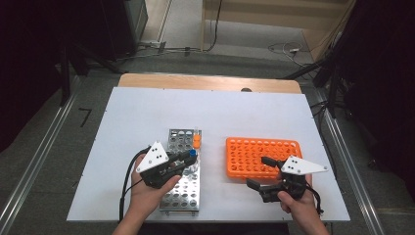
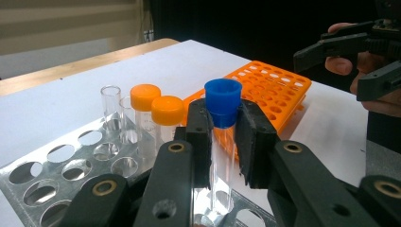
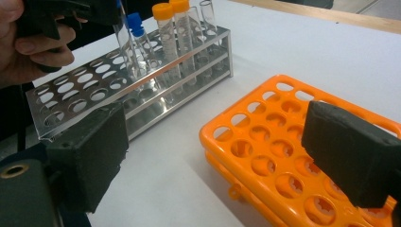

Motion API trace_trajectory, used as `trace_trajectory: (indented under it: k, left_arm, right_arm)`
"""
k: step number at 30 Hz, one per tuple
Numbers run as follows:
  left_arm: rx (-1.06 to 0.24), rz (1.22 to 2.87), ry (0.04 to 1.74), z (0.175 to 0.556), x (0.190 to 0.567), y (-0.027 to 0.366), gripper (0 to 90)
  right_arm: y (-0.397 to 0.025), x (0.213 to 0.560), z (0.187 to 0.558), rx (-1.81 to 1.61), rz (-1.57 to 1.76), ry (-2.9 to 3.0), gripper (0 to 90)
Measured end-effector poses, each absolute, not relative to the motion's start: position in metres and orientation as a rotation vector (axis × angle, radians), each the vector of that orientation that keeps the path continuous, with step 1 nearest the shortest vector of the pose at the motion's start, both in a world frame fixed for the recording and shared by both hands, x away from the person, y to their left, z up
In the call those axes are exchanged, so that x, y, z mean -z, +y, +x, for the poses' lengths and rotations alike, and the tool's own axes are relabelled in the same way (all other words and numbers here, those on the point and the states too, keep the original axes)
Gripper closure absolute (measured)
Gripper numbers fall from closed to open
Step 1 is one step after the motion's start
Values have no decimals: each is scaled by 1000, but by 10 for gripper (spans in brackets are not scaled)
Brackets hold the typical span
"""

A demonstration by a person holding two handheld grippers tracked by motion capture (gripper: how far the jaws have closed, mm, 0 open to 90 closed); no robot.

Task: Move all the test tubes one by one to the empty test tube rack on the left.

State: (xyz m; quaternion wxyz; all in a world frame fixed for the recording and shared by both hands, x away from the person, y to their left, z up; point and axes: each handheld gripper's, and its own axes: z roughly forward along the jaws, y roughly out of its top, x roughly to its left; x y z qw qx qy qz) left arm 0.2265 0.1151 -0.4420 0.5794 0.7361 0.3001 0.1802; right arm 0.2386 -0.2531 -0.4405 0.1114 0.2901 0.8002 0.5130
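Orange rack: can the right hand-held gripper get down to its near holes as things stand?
Probably yes. The right hand-held gripper hangs open at the near edge of the orange rack, whose holes look empty. The left hand-held gripper is off at the metal rack, shut on the blue-capped tube.

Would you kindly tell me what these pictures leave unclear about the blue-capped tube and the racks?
- Blue-capped tube: its lower end, in the left gripper view, is hidden behind the left claw, so whether it sits in the metal rack is unclear.
- Orange rack: its near corner, in the right gripper view, is cut off by the frame and covered by the open right claw.
- Orange-capped tubes: too small in the high view to count.
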Motion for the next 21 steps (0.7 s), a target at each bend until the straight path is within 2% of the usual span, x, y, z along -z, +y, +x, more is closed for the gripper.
trace_trajectory:
  k: [21]
  left_arm:
    - [-431,1803,728,221,434,110,759]
  right_arm:
    - [-263,441,243,-1491,895,2319,68]
